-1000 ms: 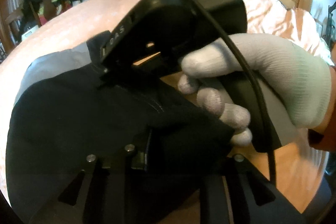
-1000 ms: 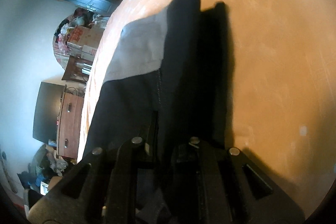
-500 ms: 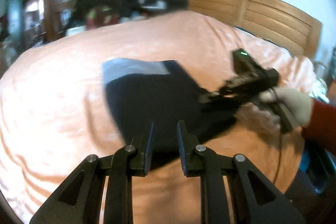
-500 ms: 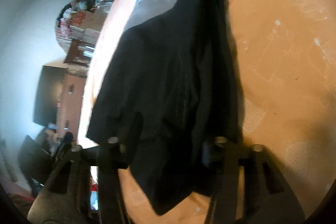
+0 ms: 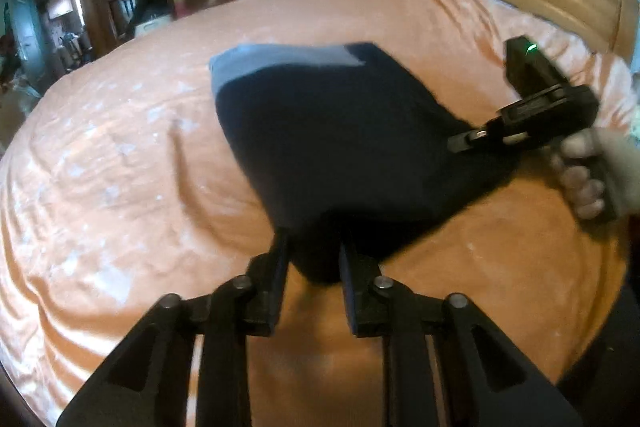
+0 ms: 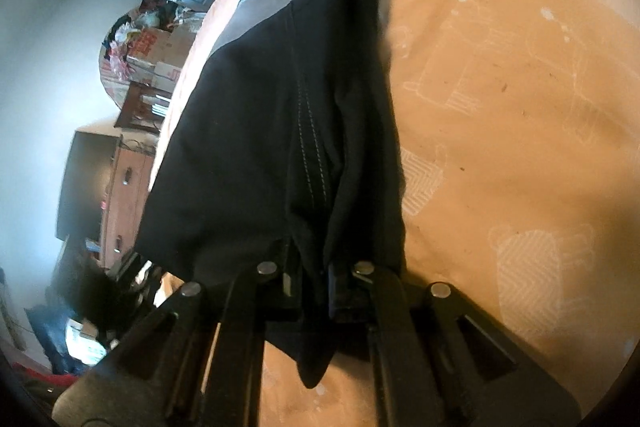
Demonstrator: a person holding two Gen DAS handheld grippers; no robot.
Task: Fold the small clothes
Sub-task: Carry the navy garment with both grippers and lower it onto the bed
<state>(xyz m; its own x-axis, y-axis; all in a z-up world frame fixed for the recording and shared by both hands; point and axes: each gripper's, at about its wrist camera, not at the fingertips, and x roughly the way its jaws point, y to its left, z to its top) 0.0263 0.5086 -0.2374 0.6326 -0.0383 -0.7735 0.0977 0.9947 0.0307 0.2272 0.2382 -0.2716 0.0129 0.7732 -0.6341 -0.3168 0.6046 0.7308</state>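
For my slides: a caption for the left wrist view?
Open left gripper faces a black garment on an orange bedspread; right gripper at its far corner.

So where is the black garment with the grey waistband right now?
In the left wrist view the black garment lies on the orange bedspread, near corner between the open left gripper fingers; the right gripper is shut on its right edge.

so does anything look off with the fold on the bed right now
The black garment lies skewed rather than squared: its grey band sits flat on the orange bedspread, while the right hand-held gripper pinches a bunched corner. The left hand-held gripper is open.
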